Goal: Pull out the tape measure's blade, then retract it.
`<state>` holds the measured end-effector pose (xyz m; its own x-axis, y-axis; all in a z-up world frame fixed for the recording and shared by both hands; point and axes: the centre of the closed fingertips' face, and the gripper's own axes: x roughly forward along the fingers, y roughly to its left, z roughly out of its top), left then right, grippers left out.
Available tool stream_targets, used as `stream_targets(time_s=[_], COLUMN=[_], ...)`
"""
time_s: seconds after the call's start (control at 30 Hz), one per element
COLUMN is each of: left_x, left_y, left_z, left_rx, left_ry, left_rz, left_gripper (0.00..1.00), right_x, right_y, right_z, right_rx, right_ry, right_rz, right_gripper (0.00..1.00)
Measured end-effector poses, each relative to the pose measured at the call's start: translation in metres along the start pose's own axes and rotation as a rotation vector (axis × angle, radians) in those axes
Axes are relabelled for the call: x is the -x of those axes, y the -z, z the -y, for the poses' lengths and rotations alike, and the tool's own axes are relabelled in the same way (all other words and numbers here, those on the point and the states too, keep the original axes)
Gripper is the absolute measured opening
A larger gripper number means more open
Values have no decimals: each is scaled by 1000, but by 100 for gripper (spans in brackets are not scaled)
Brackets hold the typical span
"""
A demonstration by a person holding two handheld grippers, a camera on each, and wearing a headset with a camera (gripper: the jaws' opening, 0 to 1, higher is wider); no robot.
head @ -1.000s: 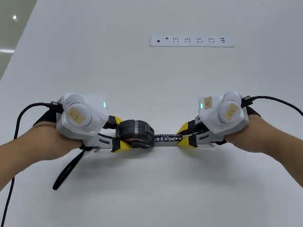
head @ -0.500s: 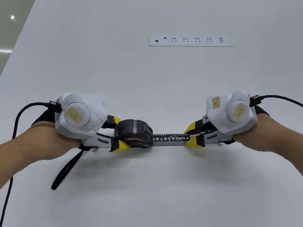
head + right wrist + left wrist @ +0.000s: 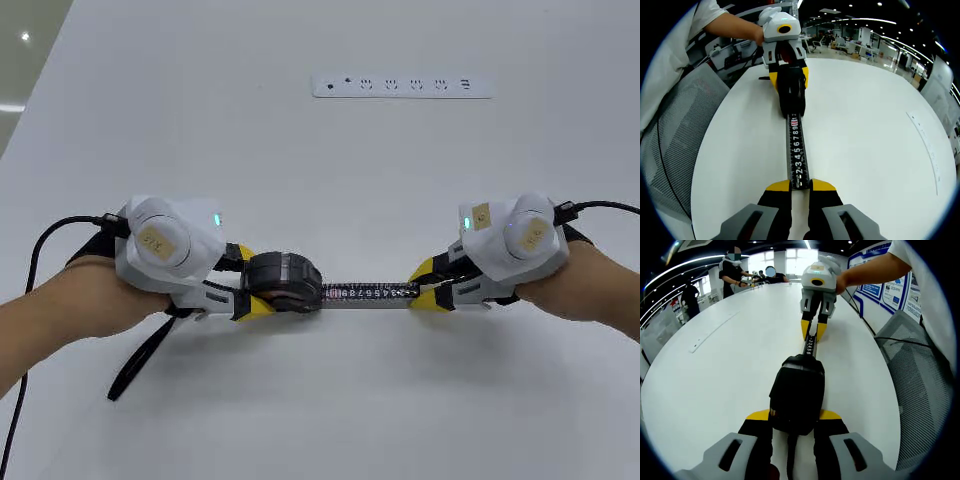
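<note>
Tape measure [image 3: 285, 281] clamped by its black case in left gripper [image 3: 252, 283], close to white table [image 3: 330, 180]. Blade [image 3: 370, 292] out a short way, running straight across to right gripper [image 3: 426, 286], pinched tight at its tip. Grippers facing each other, apart. Power strip [image 3: 403, 86] well beyond.

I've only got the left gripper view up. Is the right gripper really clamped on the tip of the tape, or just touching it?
Observer: Clamped. In the right gripper view the right gripper is shut on the tip of the blade.
Operator: Anything behind the left gripper, which holds the tape measure?
Observer: The head view shows a black strap lying on the table below that hand.
Operator: Cables?
Observer: One black cable curves from that gripper's rear back toward the person.
</note>
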<state>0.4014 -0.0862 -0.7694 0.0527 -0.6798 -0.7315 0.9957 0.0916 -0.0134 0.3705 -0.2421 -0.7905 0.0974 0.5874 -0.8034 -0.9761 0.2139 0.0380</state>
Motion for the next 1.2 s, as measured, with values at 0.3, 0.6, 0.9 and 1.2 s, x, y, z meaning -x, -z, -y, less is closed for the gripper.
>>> stream_targets(time_s=[0.3,0.6,0.9,1.2], left_x=[0,-1,-1,-1], left_y=[0,0,1,0], left_z=[0,-1,-1,0], left_rx=[2,2,3,1], left_ry=[-1,-2,-2,-1], left_rz=[0,-1,-1,-4], left_gripper=[26,26,26,26], right_x=[11,19,29,36], right_y=[12,23,34,44], right_z=[2,2,6,6], right_rx=[7,2,4,0], right_ry=[2,7,17,23], right_rz=[-25,-44,-67,-81], right_gripper=[8,8,8,8])
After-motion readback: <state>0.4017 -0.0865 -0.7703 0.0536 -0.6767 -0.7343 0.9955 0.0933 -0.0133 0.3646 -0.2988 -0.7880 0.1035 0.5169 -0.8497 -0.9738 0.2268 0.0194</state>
